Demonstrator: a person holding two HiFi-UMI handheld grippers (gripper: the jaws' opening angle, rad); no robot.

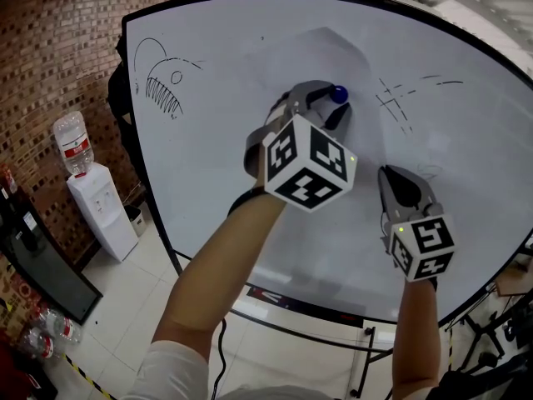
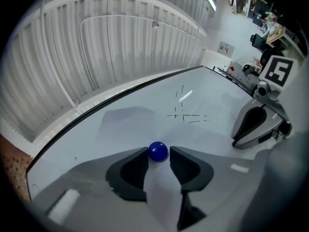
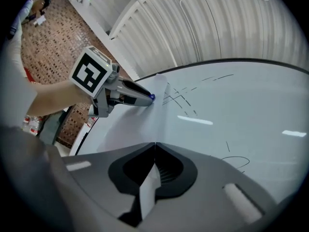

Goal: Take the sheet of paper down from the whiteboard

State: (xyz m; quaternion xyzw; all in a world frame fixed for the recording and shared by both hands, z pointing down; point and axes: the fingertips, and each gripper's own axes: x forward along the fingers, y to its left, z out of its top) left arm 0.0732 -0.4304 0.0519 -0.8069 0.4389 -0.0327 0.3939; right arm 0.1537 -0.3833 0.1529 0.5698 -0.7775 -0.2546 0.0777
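Left tongs (image 2: 159, 154) are up at the whiteboard (image 1: 466, 140), tips set against either side of a blue ball magnet (image 1: 338, 93), so they read as clamped on it, with the rest of the jaws apart behind the ball. The magnet sits on the sheet of paper (image 2: 130, 129), near its top edge. The sheet lies flat on the board around mid-height; it's white on white, so its outline is faint. Right tongs (image 3: 154, 146) are lower and to the right in the head view, jaws together, with a thin white strip of the sheet's edge pinched between them. From the right gripper view the paper edge runs from those jaws up toward the magnet. The two tongs are apart, one at the top of the sheet and one at its lower right side. Both point at the board, each held on a bare forearm, with the marker cubes (image 1: 308, 161) facing the head camera. Board also carries pen marks: a toothed fish doodle (image 1: 162, 77) upper left, well clear of the sheet, and a crossed-line grid (image 1: 396, 98) just right of the magnet. Left of the board: brick wall (image 1: 50, 57) and a water dispenser (image 1: 100, 211) with a bottle on top, on a tiled floor.
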